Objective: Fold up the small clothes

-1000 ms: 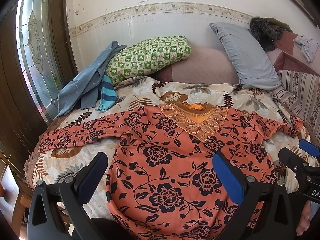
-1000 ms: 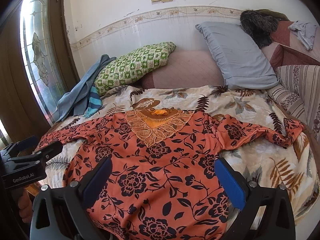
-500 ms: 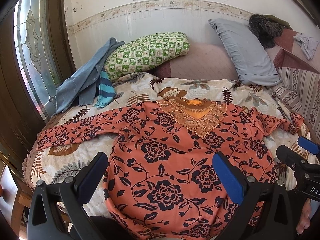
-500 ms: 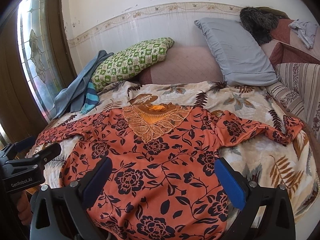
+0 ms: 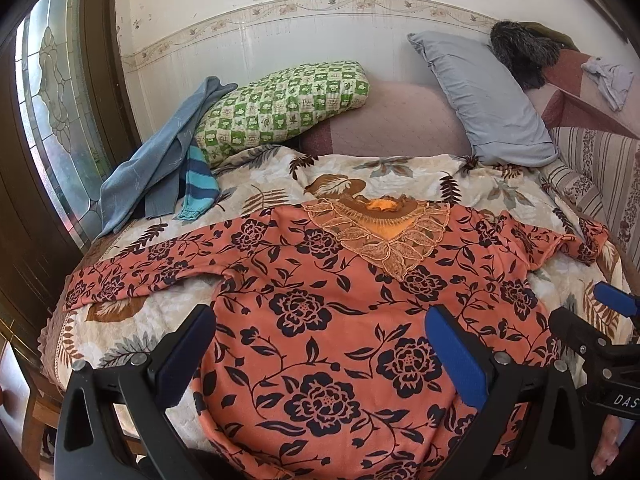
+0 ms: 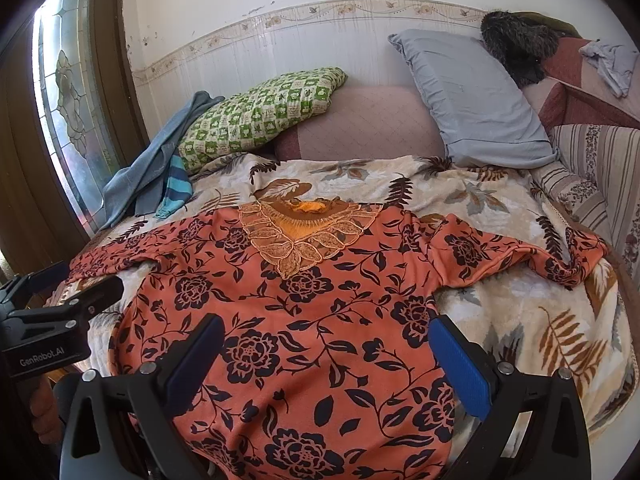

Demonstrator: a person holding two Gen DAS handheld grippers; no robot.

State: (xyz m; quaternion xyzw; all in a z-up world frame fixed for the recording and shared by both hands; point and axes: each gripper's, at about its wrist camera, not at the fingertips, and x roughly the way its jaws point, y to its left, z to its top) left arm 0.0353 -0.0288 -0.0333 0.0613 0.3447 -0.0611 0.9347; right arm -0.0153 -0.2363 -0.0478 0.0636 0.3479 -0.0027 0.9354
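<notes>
Orange floral blouse (image 5: 320,320) hem cut off below both wide-spread hand-held grippers (image 5: 320,344) (image 6: 324,344).

Both wrist views look forward from the bed's (image 5: 256,184) near edge toward the wall, left camera set leftward, right rightward, sharing the spread blouse (image 5: 320,300) (image 6: 304,312) and pillows.

Orange blouse (image 5: 340,320) with dark navy rose-and-vine print lies face up, spread flat, filling the centre and lower half of both wrist views. Neckline with gold lace yoke (image 6: 304,236) points toward the top of the frame. One long sleeve (image 5: 152,268) extends straight to the left edge; the other sleeve (image 6: 532,256) runs to the right, its cuff end crumpled and folded over
</notes>
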